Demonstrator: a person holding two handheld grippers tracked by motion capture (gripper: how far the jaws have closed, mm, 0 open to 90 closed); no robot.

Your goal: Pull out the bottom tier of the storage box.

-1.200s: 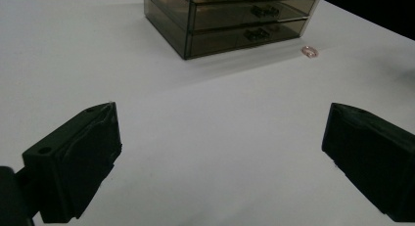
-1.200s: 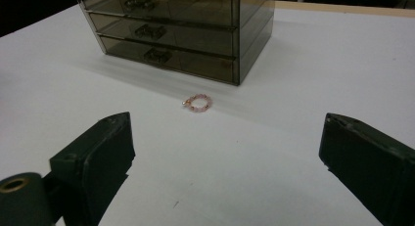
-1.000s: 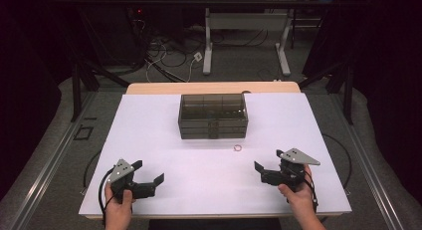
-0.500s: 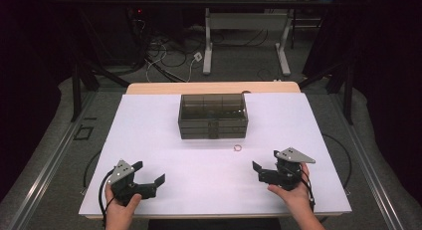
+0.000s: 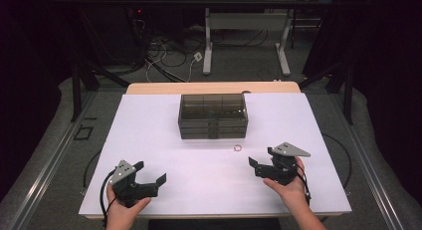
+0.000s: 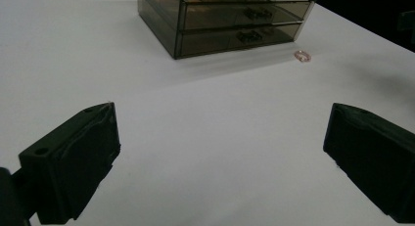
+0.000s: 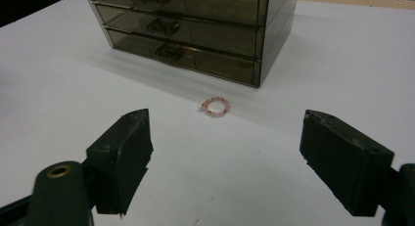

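Observation:
A smoky transparent box with three drawers [image 5: 213,115] stands mid-table, all drawers closed; it also appears as the box [image 6: 222,20] and the box [image 7: 195,25] in the gripper views. A small pink beaded ring [image 5: 237,147] lies on the white table just in front of the box's right corner. My right gripper [image 5: 261,158] is open and empty, a short way before the ring [image 7: 215,106], which sits between and beyond its jaws. My left gripper [image 5: 149,172] is open and empty at the front left, far from the ring [image 6: 302,55].
The white table top [image 5: 149,125] has a wooden strip along its far edge. Beyond it are desk legs [image 5: 209,41] and cables on a grey floor. Dark curtains close in both sides.
My right gripper has shifted slightly left, towards the ring. The left gripper has barely moved.

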